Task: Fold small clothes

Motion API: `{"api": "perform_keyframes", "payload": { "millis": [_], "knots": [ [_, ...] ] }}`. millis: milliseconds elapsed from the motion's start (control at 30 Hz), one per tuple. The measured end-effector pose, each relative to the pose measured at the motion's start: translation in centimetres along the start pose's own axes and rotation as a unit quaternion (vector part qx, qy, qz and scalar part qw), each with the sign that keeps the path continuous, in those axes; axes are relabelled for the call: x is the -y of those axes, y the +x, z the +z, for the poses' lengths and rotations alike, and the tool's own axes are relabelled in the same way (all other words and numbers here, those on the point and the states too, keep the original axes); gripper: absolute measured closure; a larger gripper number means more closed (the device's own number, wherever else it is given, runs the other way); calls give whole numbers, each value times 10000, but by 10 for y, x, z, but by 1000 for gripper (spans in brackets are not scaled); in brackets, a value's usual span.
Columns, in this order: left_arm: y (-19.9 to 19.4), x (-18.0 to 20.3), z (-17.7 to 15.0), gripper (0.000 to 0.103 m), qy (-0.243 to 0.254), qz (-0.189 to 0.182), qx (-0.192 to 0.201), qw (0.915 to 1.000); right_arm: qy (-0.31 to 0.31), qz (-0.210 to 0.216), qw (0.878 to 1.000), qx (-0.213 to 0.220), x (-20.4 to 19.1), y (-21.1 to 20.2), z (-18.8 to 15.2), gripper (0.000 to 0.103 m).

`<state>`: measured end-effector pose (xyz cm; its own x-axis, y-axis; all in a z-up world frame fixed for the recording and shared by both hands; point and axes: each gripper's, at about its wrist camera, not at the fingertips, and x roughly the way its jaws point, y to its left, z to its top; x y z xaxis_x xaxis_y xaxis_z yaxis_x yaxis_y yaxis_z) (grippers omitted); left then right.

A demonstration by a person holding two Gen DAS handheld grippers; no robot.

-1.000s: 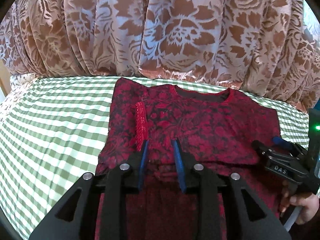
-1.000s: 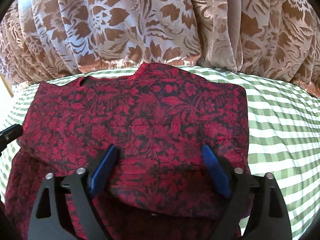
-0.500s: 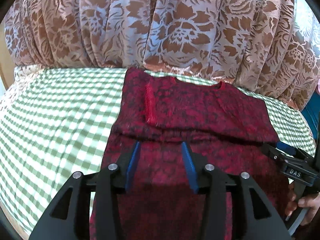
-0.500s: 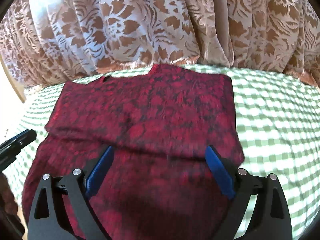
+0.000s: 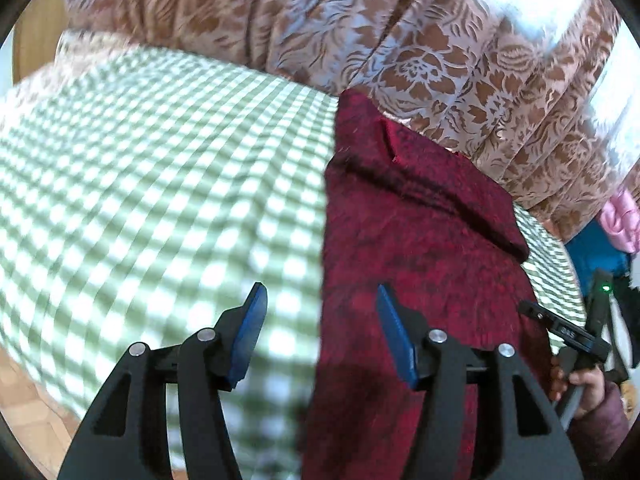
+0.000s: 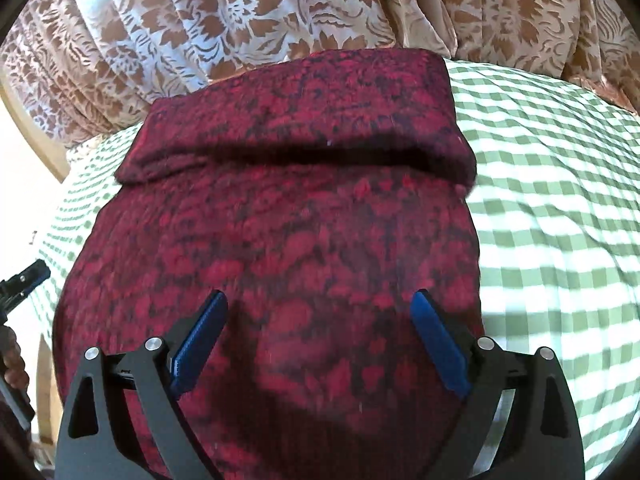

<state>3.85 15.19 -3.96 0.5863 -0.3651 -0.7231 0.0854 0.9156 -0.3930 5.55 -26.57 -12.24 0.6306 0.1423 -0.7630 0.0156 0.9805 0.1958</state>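
A dark red floral garment (image 6: pixel 280 240) lies on the checked bed, its top part folded down, with the fold edge across the middle (image 6: pixel 300 156). In the left wrist view the garment (image 5: pixel 420 240) fills the right half. My left gripper (image 5: pixel 320 312) straddles its left edge with the jaws opening; one pad is over the sheet, the other over the cloth, and nothing is pinched. My right gripper (image 6: pixel 318 304) hangs wide open above the garment's near part, holding nothing. It also shows at the right (image 5: pixel 560 326), held by a hand (image 5: pixel 576 384).
A green-and-white checked sheet (image 5: pixel 140 180) covers the bed and stretches to the right of the garment (image 6: pixel 560 200). A brown floral curtain (image 6: pixel 280 8) hangs close behind. Wooden floor (image 5: pixel 24 400) shows at the lower left; pink cloth (image 5: pixel 620 216) sits at the far right.
Both grippers drew back toward the garment's near end. The left one slid left to the garment's side edge and its jaws widened. The right jaws stayed wide.
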Motion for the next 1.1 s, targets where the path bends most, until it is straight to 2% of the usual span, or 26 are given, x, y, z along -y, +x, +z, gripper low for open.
{"api": "perform_keyframes", "payload": {
  "millis": [133, 267, 433, 533, 600, 633, 667, 700, 800, 833, 867, 967, 1100],
  "knots": [
    [-6, -17, -31, 47, -153, -382, -321, 9986, -125, 29, 9999, -26, 0, -15, -10, 11],
    [-6, -9, -62, 48, -91, -778, -729, 9943, -108, 6, 9999, 2, 7, -36, -22, 11],
    [2, 0, -92, 48, -38, -924, -1170, 9888, 82, -155, 9998, -105, 26, -59, -47, 11],
    [3, 8, -100, 50, 107, -975, -1289, 9868, 191, -227, 9992, -254, 36, -68, -65, 11],
    [2, 15, -102, 66, 261, -988, -1311, 9861, 364, -71, 9981, -495, 43, -70, -80, 11],
    [0, 18, -102, 71, 352, -1000, -1329, 9855, 468, 82, 9961, -738, 45, -69, -91, 12],
    [-2, 19, -101, 81, 376, -1034, -1327, 9850, 483, 239, 9943, -921, 45, -69, -100, 19],
    [-5, 21, -100, 86, 385, -1090, -1310, 9846, 432, 354, 9928, -1056, 43, -69, -110, 25],
    [-17, 25, -88, 90, 432, -1295, -1216, 9831, 241, 552, 9907, -1222, 35, -73, -124, 62],
    [-22, 28, -84, 90, 448, -1396, -1148, 9825, 259, 682, 9893, -1265, 34, -74, -125, 67],
    [-26, 30, -80, 90, 444, -1490, -1080, 9819, 307, 858, 9878, -1265, 34, -77, -123, 76],
    [-39, 35, -63, 91, 320, -1857, -858, 9783, 395, 1346, 9851, -997, 31, -90, -107, 80],
    [-44, 42, -32, 91, 136, -2261, -556, 9724, 698, 1997, 9766, -378, 33, -106, -71, 80]
  ]
}}
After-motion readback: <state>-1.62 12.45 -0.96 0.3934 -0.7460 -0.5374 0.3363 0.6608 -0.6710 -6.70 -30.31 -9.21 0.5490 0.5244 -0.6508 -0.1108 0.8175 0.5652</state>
